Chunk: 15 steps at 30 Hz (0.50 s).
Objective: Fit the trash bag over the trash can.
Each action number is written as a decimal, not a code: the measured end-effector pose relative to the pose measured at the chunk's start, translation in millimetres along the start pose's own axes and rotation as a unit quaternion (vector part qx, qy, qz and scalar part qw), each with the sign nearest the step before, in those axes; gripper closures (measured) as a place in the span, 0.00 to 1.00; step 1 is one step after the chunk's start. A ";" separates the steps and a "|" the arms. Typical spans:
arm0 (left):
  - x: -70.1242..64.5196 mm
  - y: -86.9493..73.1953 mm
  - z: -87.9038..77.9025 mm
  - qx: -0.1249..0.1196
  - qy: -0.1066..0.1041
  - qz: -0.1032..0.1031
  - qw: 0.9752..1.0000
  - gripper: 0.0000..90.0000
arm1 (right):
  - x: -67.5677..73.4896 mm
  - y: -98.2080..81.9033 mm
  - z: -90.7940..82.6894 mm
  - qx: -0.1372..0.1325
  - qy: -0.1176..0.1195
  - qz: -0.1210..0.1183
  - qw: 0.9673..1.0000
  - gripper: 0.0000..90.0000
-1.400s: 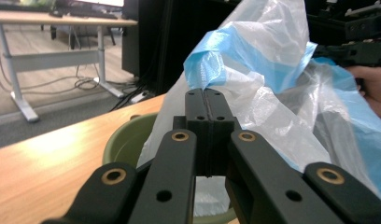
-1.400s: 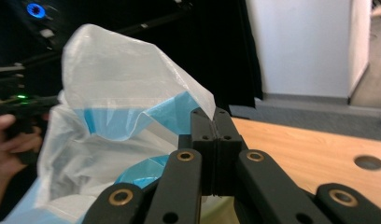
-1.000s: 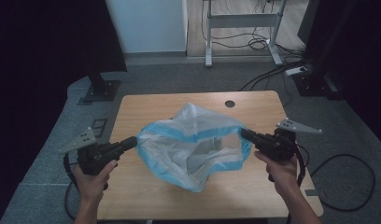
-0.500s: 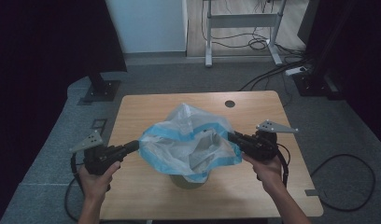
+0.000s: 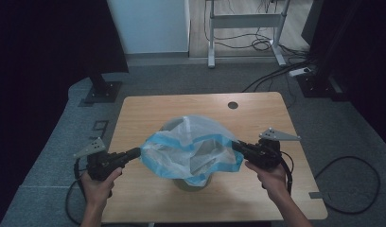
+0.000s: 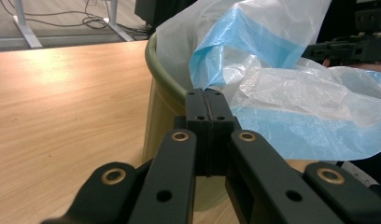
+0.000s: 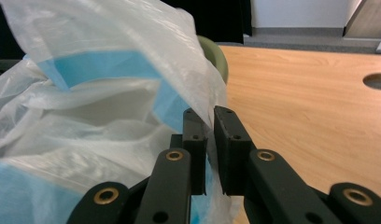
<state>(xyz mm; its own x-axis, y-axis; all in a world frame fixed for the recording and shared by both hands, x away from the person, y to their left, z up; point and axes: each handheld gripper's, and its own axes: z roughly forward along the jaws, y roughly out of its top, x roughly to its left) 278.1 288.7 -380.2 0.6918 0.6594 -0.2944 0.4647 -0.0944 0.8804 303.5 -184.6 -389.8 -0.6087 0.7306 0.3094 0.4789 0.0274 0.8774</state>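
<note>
Both tools have come down, lowering the plastic bag (image 5: 193, 151) over the green bin (image 6: 163, 88); left tool (image 6: 208, 100) clamps its edge, right tool (image 7: 211, 122), just closing, pinches the other.

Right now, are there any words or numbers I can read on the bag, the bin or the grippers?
None: no words, numbers or signs can be read anywhere.
The plastic bag has only plain blue bands.
The green bin, the wooden table, the left gripper and the right gripper are unmarked.
</note>
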 end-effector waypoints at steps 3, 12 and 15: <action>1.0 -4.6 2.1 0.003 -0.003 0.000 1.000 1.00 | -7.5 -7.2 1.8 0.004 0.001 0.014 1.000 0.95; 5.6 -15.7 6.0 0.011 -0.005 -0.006 1.000 1.00 | -11.5 -22.7 9.4 0.015 0.004 0.020 1.000 0.95; 8.2 -18.0 5.9 0.012 -0.002 -0.009 1.000 1.00 | -12.1 -27.1 10.1 0.018 -0.005 0.016 1.000 0.97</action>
<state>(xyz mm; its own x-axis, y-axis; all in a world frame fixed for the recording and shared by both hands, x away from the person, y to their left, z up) 278.6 291.4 -400.7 0.6863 0.6574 -0.3112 0.4894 -0.1009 0.8662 304.2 -187.3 -421.1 -0.5863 0.7389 0.3321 0.5206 0.0295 0.8533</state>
